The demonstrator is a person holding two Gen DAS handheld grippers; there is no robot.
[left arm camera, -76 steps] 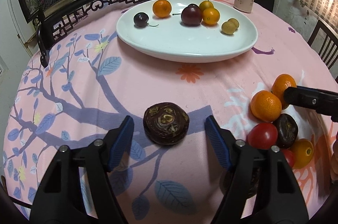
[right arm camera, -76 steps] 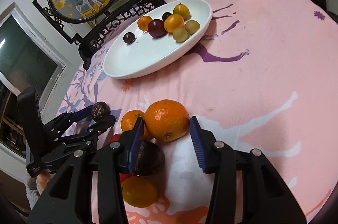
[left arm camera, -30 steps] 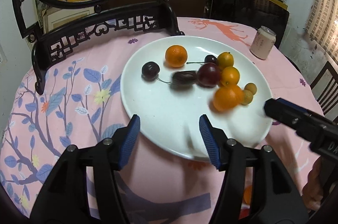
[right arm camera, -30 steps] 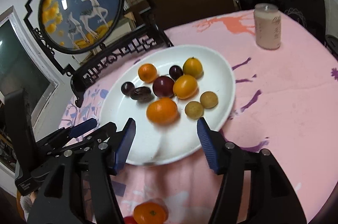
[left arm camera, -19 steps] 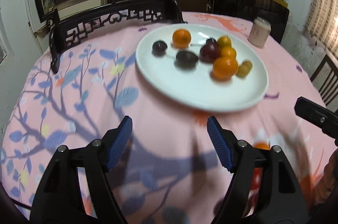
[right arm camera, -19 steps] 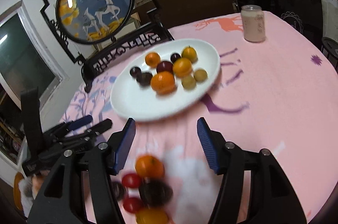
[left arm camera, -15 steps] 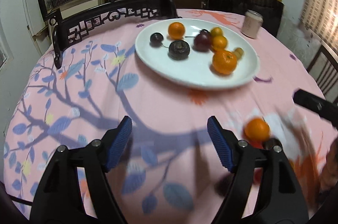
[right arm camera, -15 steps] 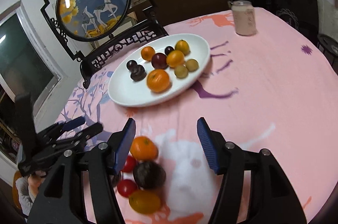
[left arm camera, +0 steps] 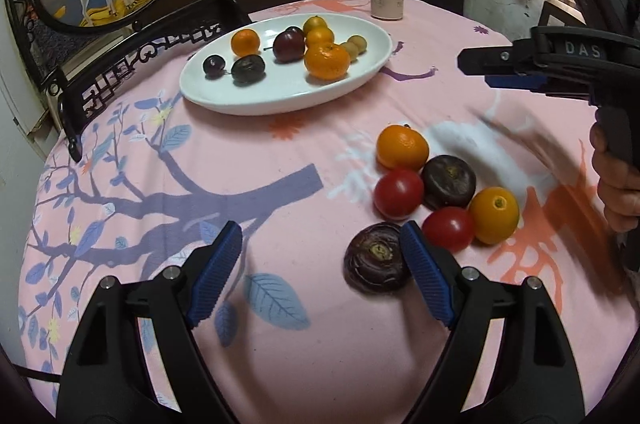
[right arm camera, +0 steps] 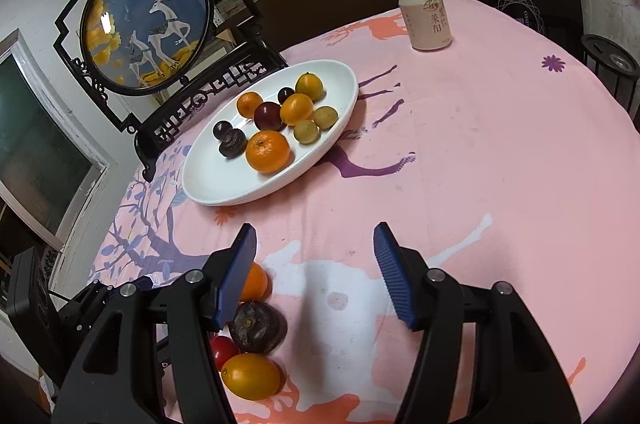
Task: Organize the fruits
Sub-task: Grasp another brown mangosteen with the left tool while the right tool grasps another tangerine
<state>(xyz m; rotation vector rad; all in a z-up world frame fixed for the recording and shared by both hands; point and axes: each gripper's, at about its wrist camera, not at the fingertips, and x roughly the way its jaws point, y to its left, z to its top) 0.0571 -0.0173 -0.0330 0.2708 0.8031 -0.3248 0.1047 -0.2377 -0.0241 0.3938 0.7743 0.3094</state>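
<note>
My left gripper [left arm camera: 320, 272] hangs low over the pink tablecloth, its jaws opening. A dark brown fruit [left arm camera: 376, 262] lies between them, close to the right finger and not pressed. Just beyond lie a mandarin [left arm camera: 402, 147], two red tomatoes [left arm camera: 399, 192], another dark fruit [left arm camera: 449, 181] and a yellow-orange fruit [left arm camera: 494, 215]. My right gripper [right arm camera: 316, 272] is open over bare cloth with nothing between its fingers, and the loose fruit [right arm camera: 258, 326] sits at its left finger. The white plate [right arm camera: 224, 192] holds a mandarin [right arm camera: 267, 151] and several small fruits.
A drinks can [right arm camera: 426, 18] stands past the plate. A round deer picture in a black carved stand [right arm camera: 146, 24] rises at the table's far left edge. A person's hand [left arm camera: 616, 184] holds the right gripper at the right. Dark chairs stand behind the table.
Both grippers have drawn back from over the plate to the loose fruit near the table's front. The left jaws have widened. A mandarin and a dark fruit now rest on the plate.
</note>
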